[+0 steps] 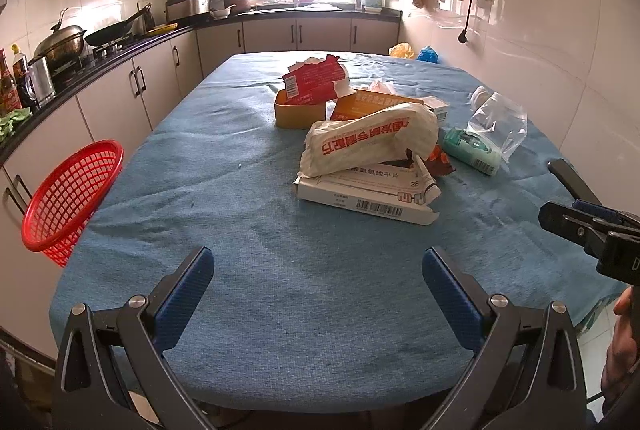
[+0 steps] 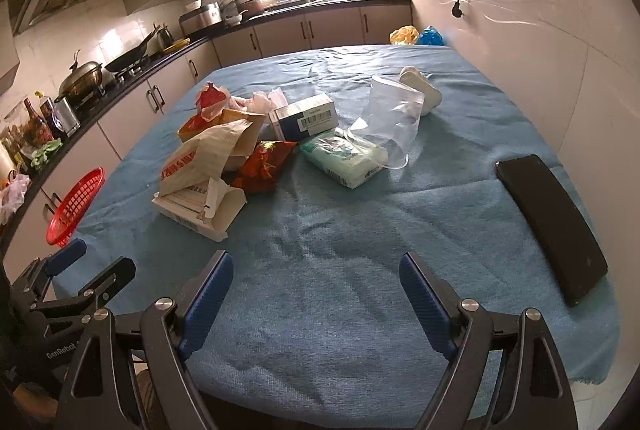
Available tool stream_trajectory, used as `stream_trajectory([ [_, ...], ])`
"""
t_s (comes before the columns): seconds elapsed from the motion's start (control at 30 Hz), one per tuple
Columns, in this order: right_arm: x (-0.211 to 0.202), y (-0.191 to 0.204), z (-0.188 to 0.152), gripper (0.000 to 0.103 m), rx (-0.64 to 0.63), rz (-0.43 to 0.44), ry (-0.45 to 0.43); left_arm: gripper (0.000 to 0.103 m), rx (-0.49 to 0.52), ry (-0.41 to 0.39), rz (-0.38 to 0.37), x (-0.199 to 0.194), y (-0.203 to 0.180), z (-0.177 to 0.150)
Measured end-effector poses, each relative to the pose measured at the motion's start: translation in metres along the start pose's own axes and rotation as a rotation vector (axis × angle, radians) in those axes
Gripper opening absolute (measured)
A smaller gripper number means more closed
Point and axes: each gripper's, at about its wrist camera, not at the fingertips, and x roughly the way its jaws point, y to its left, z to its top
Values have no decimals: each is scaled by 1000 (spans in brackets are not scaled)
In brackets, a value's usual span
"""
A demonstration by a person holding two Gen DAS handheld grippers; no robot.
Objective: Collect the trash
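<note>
- Left wrist view: the left gripper [image 1: 318, 270] hovers over the near end of the blue tablecloth [image 1: 248, 158], its two blue-padded fingers [image 1: 188, 294] spread wide with nothing between them.
- Right wrist view: the right gripper [image 2: 316, 278] hangs over the same near end, jaws likewise wide apart and empty, pads clear of the cloth.
- Trash pile, middle of the tablecloth: a white paper bag with red print [image 1: 372, 138] lies on top of a flat white box with a barcode [image 1: 360, 198].
- Behind the white paper bag: a torn red carton [image 1: 316, 80] stands in a yellow box [image 1: 298, 112].
- Right of the white paper bag: a red snack wrapper [image 2: 266, 162], a green tissue pack [image 2: 344, 158], and a clear plastic bag [image 2: 394, 118] resting partly on the pack.
- Behind the snack wrapper: a small white and blue box [image 2: 304, 116].
- Left edge of the tablecloth: a red mesh basket [image 1: 72, 198], tilted and empty.
- Right edge of the tablecloth: a black phone [image 2: 552, 226], lying flat, well apart from the pile.
</note>
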Motion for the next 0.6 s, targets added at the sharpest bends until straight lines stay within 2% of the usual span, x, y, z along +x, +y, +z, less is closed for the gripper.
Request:
stream_trajectory([
  [0.6,12,-5,3,88,7,-2,23,103,31,19,13,8,-4,0],
])
